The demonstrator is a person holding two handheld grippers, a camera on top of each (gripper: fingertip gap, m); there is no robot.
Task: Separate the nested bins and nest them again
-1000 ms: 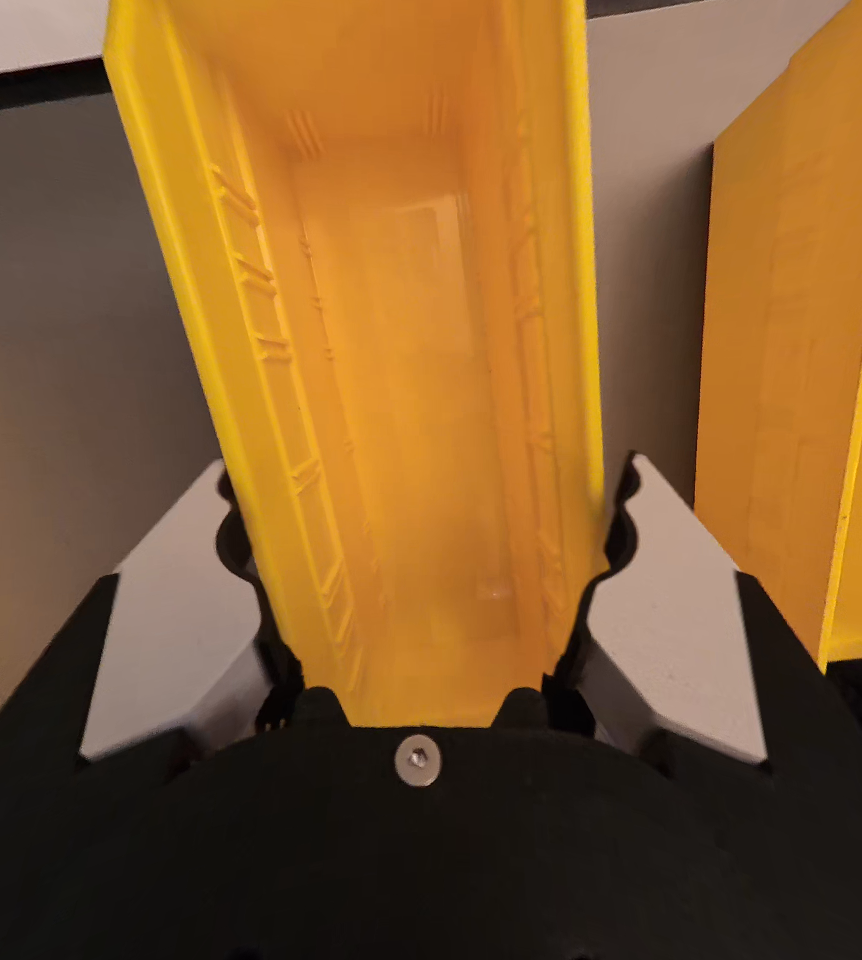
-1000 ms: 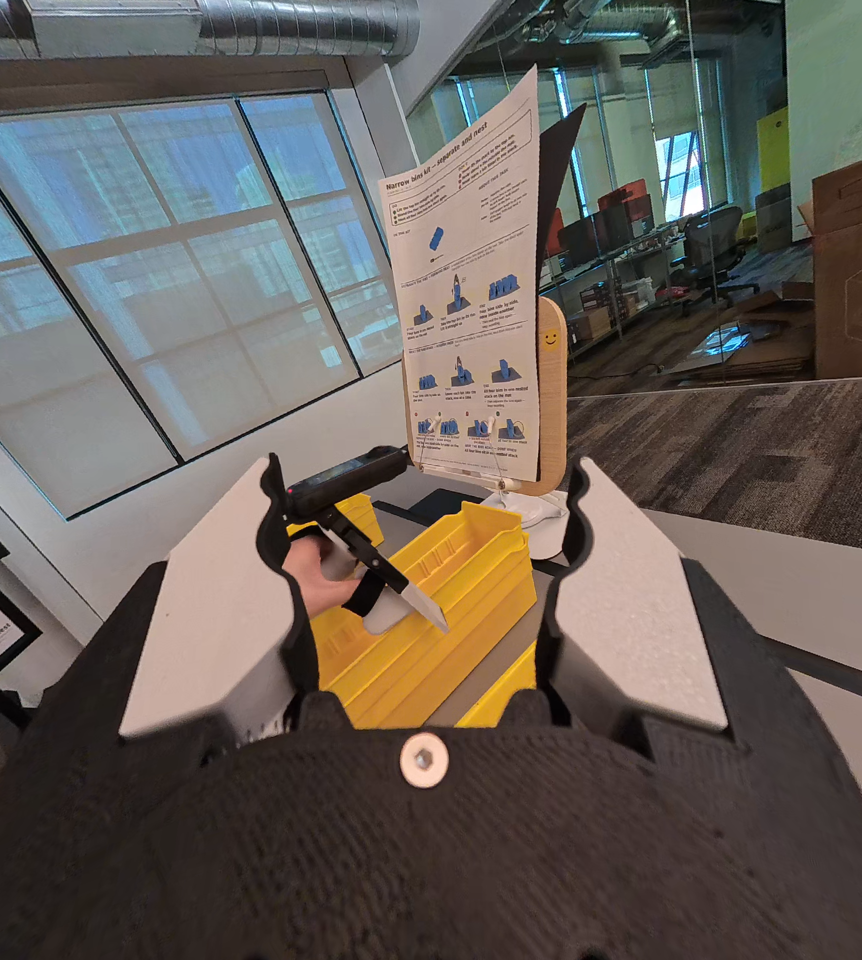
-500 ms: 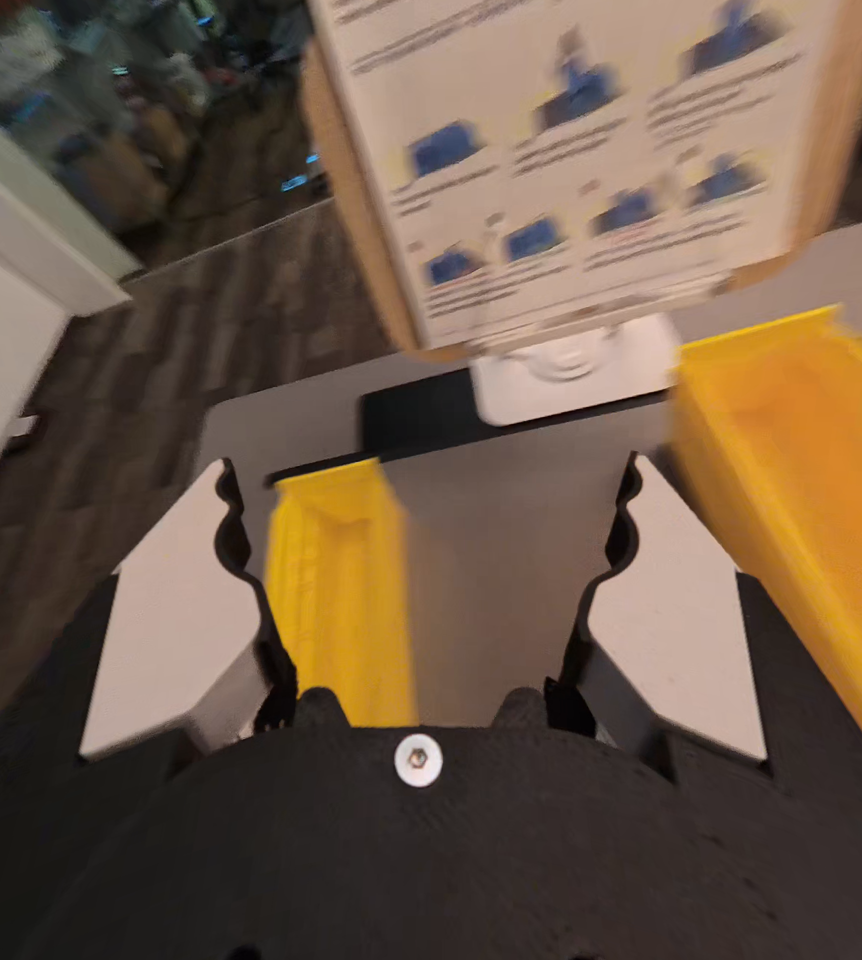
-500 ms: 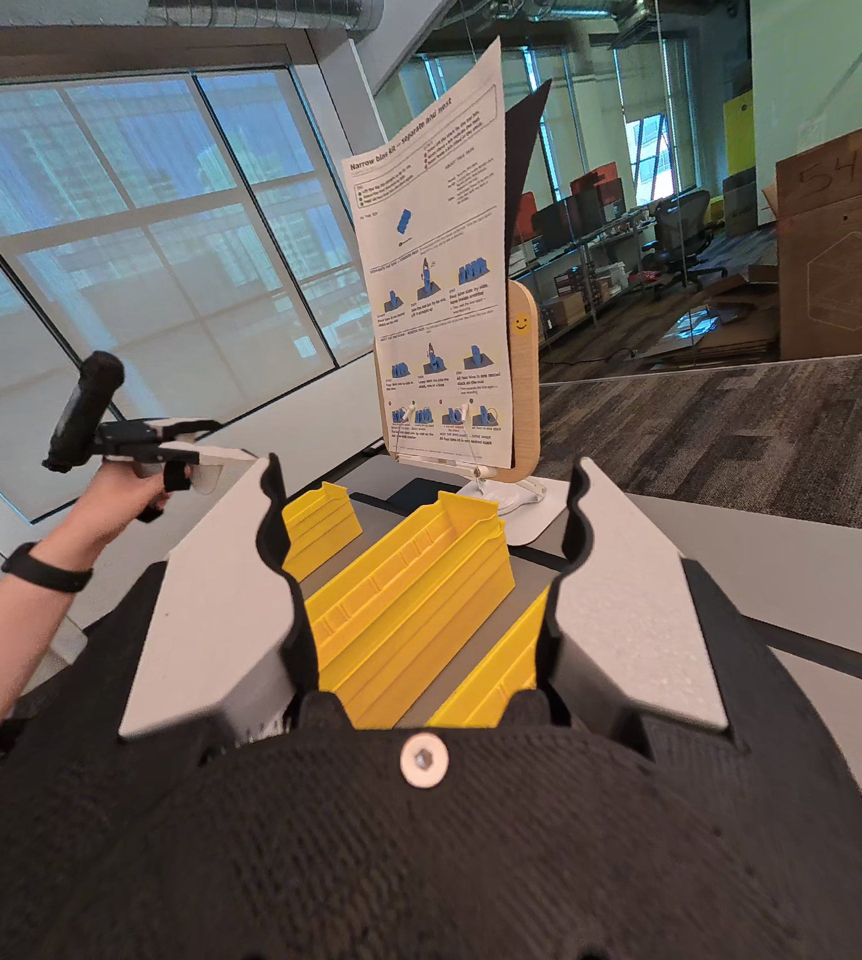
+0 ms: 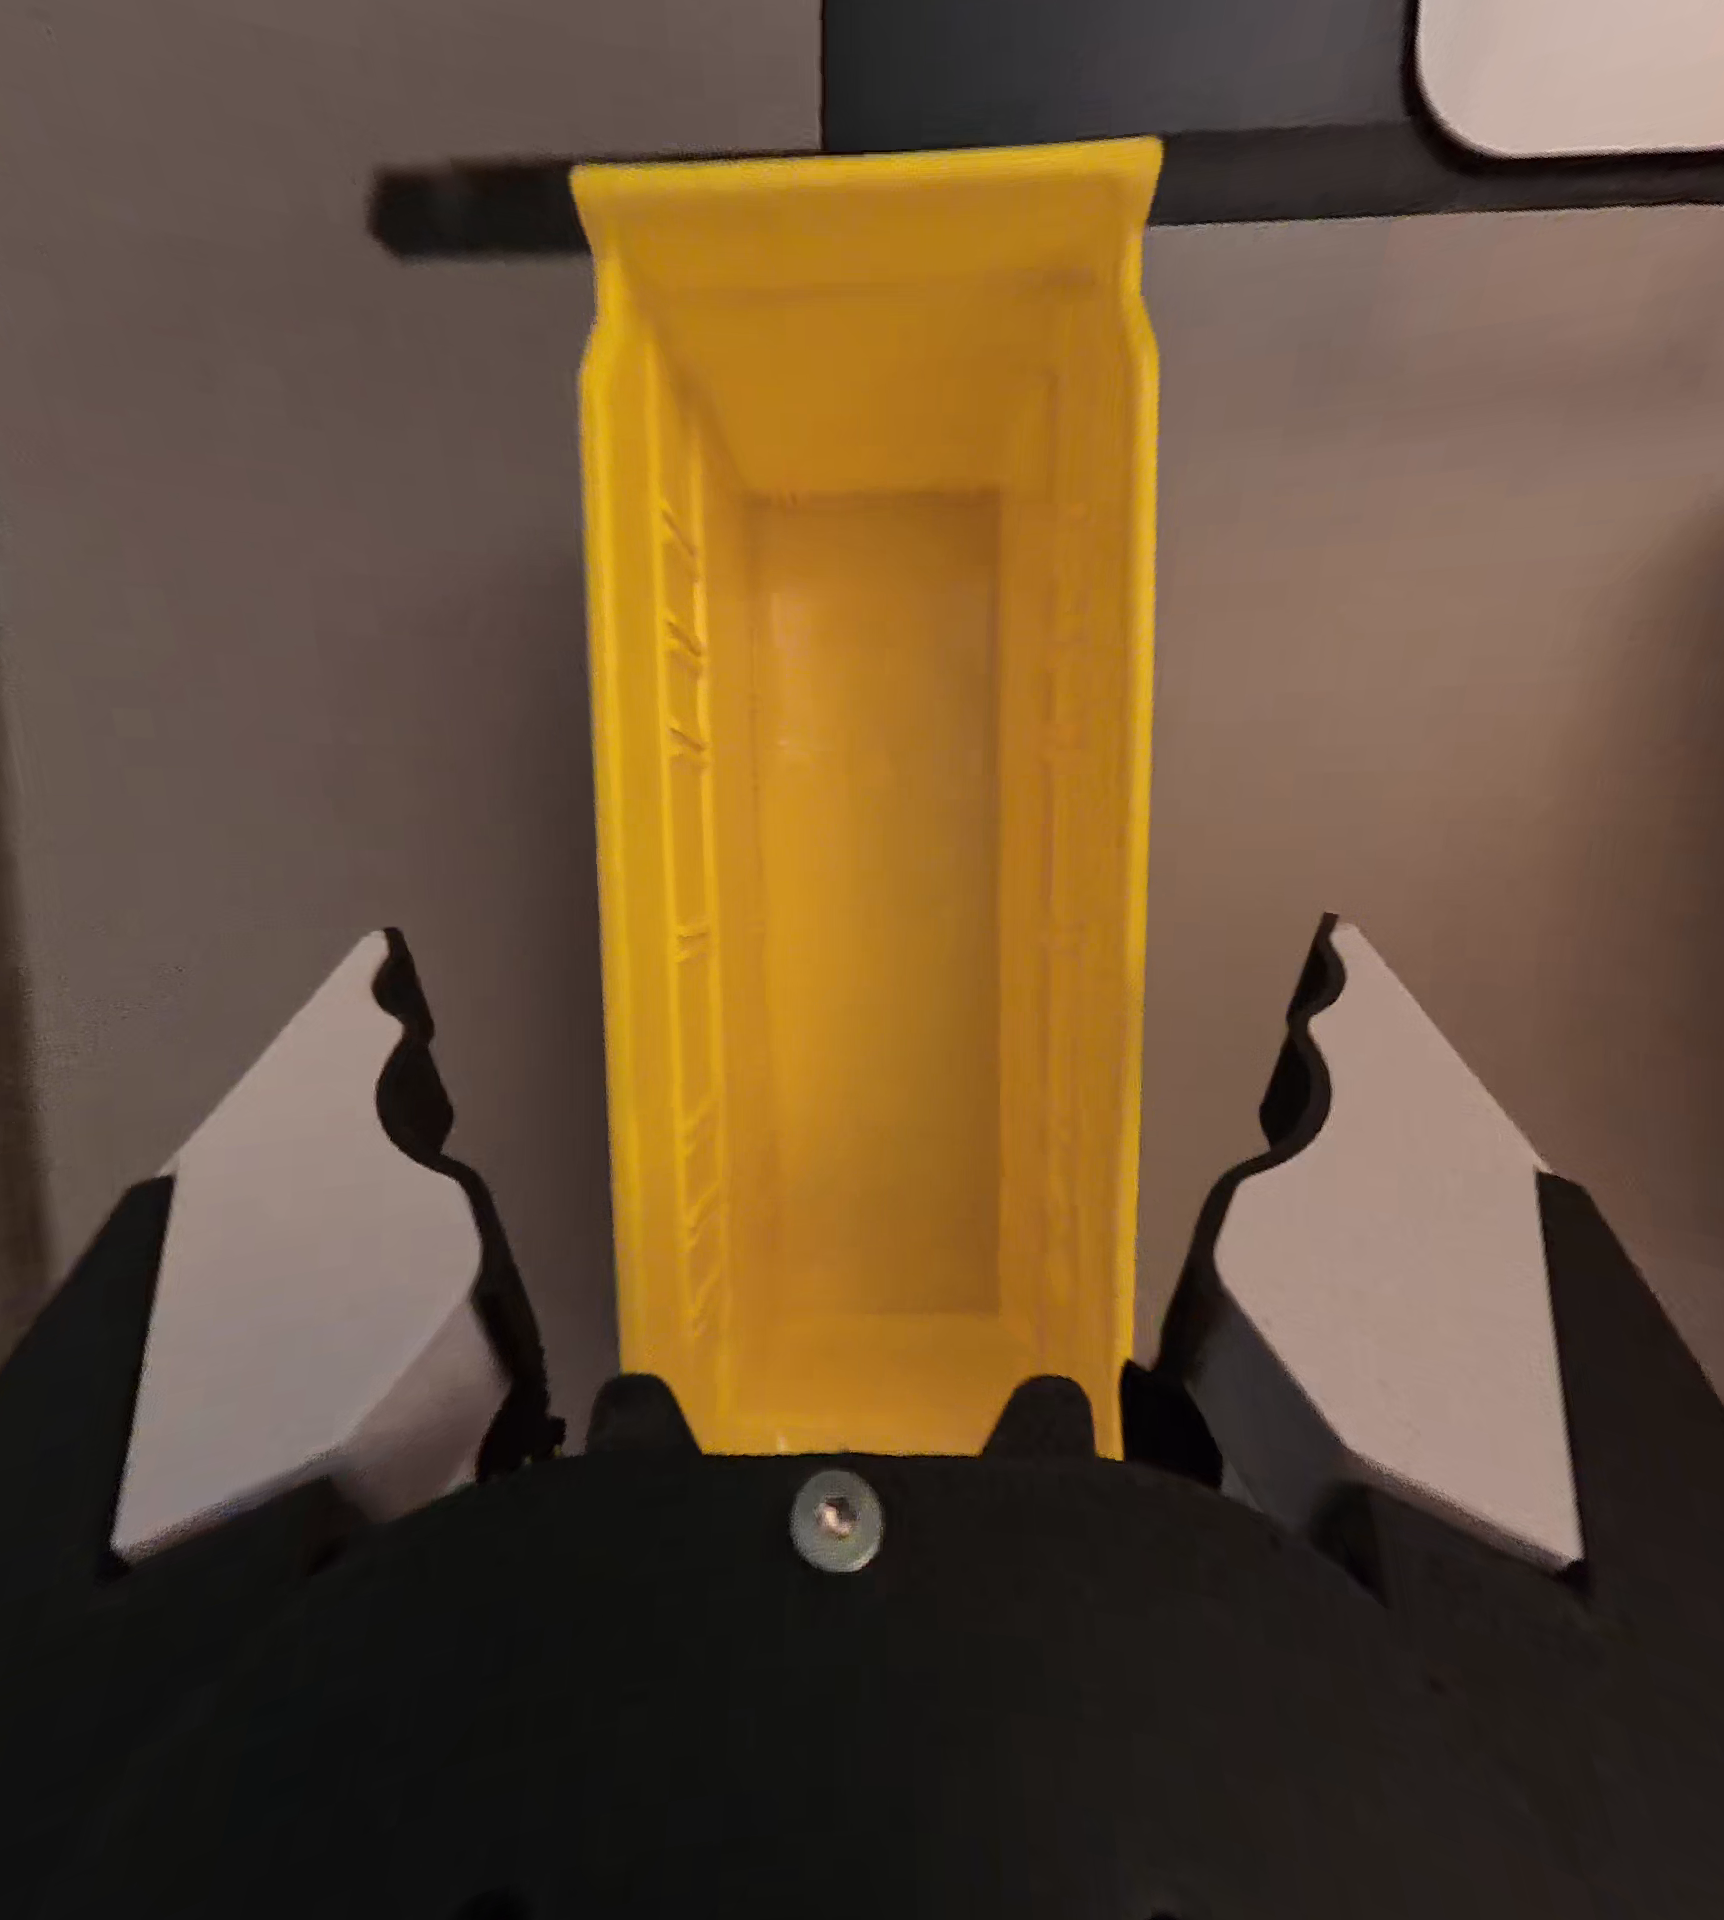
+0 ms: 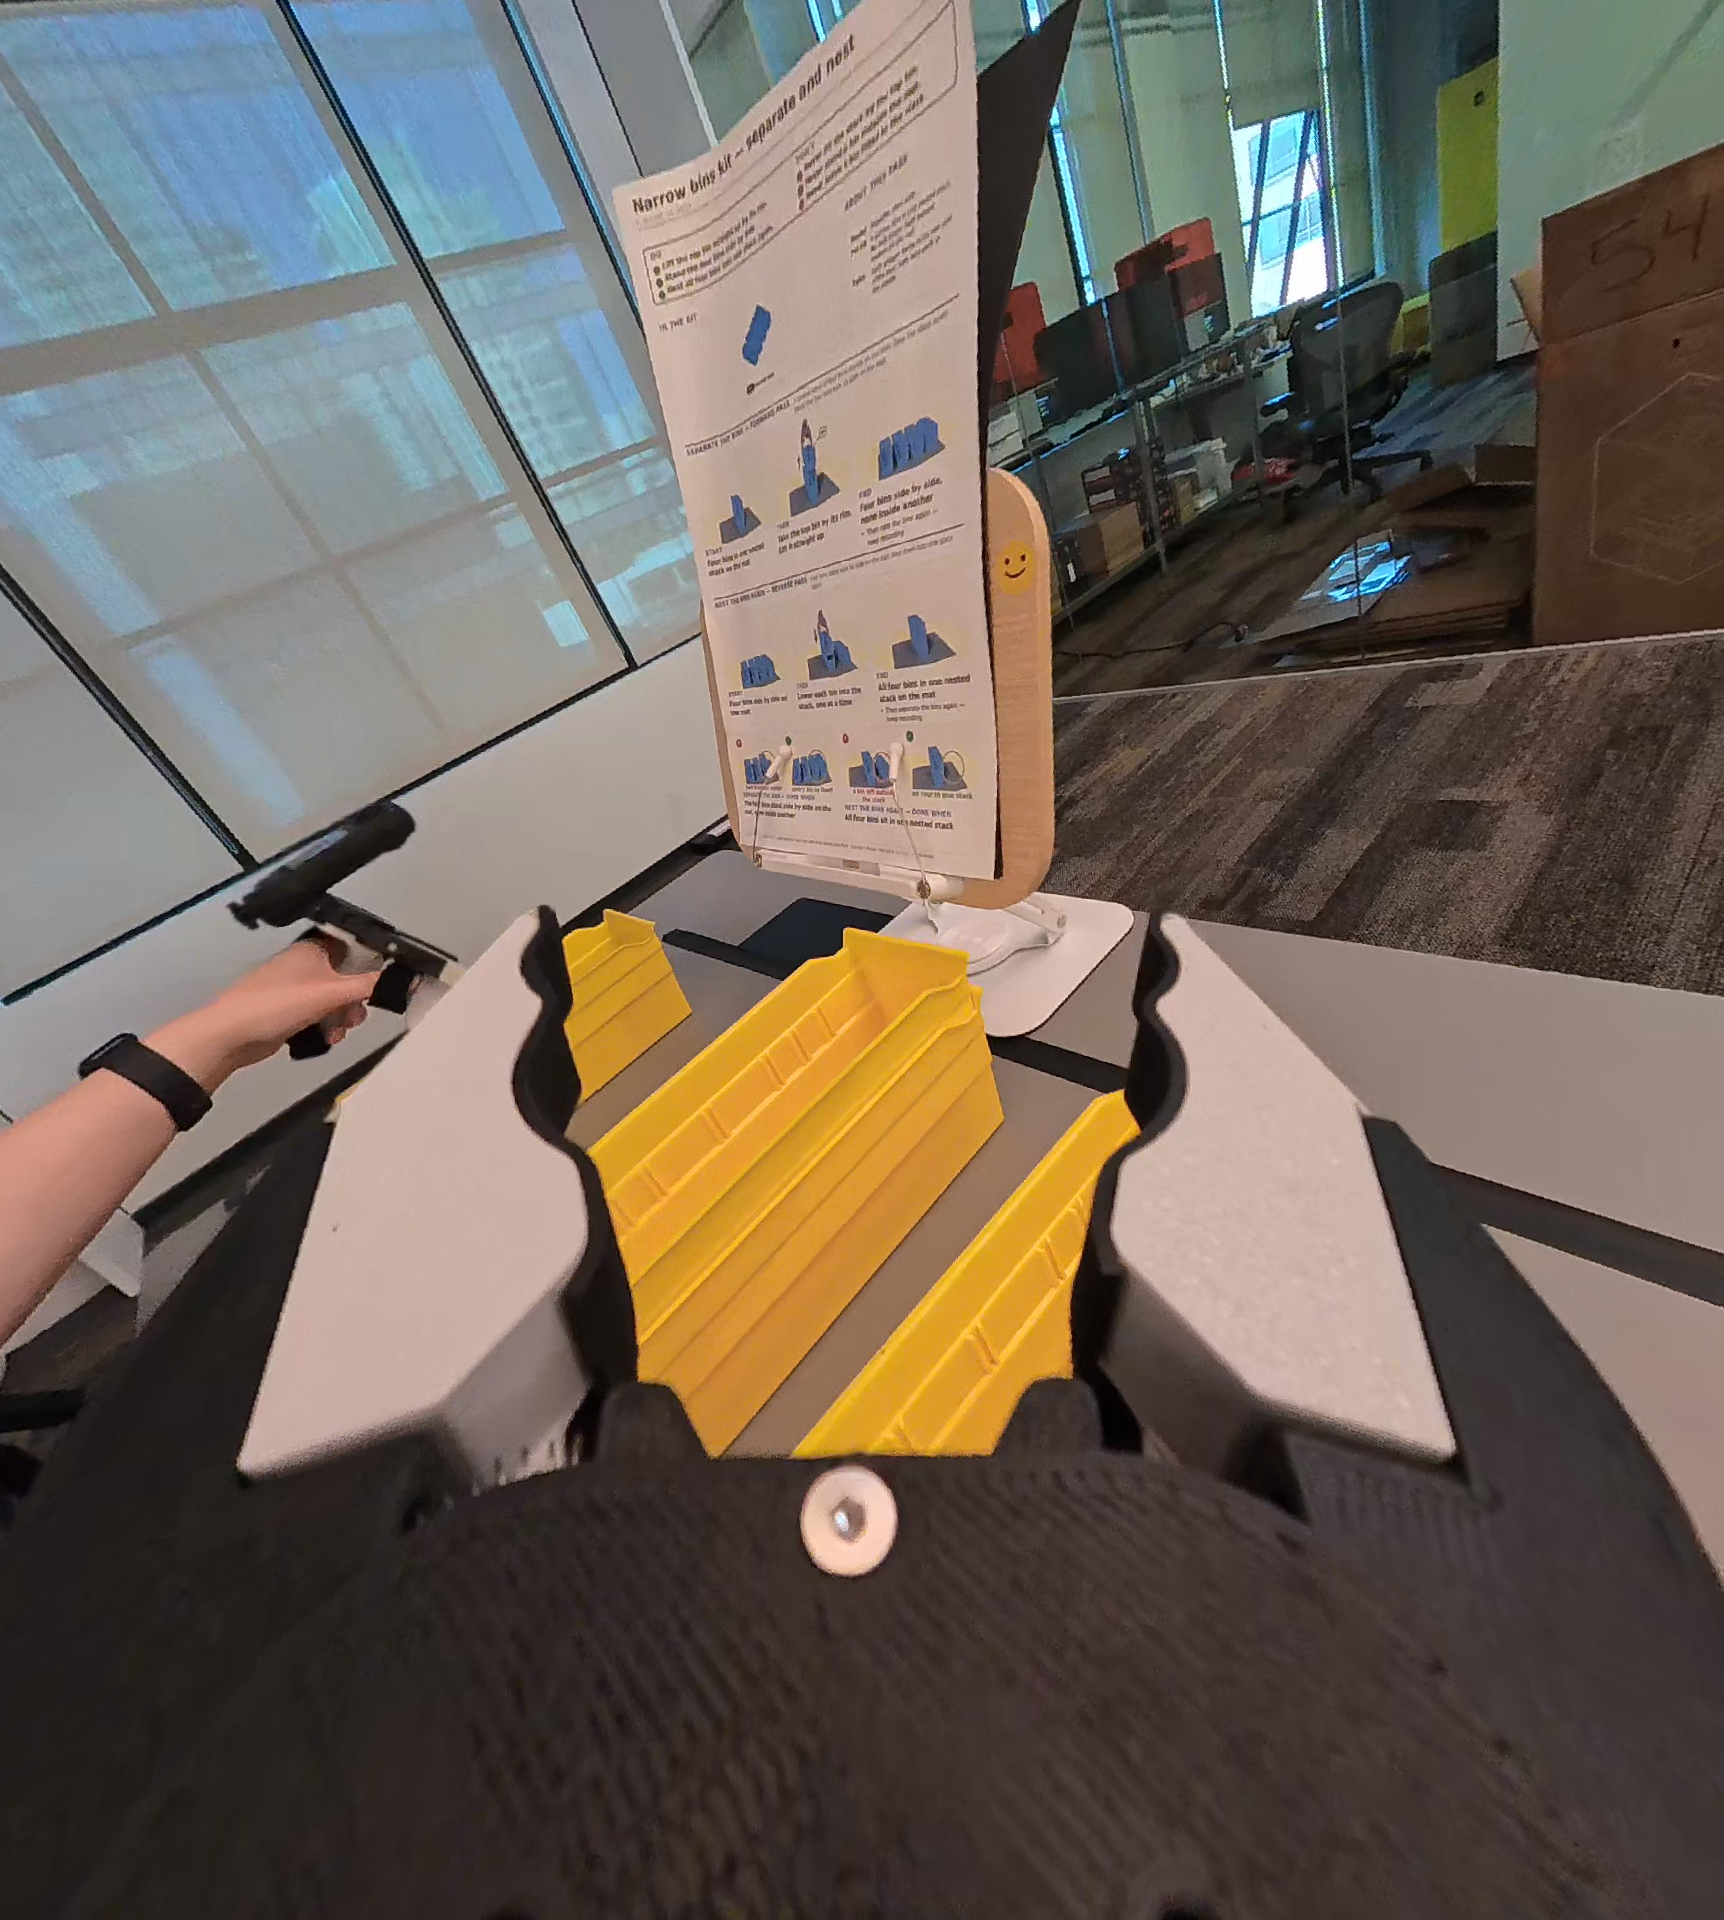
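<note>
Hovering over one yellow bin [image 5: 868, 831] on the bench [image 5: 266, 623], the left tool [image 5: 863, 925] gapes clear of its walls, likely lining up a grab; right tool [image 6: 842, 925] idles apart above the others [image 6: 796, 1122].

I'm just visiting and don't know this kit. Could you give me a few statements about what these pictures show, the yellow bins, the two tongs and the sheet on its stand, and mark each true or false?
1. The left tongs are clamped on a yellow bin. False: the bin lies between the fingers with a gap on both sides.
2. That bin is empty. True.
3. The right tongs hold nothing. True: they stand open above the bins.
4. The bins are blue. False: the middle bin and its neighbours are yellow.
5. The instruction sheet lies flat on the table. False: it stands upright on a stand.
</note>
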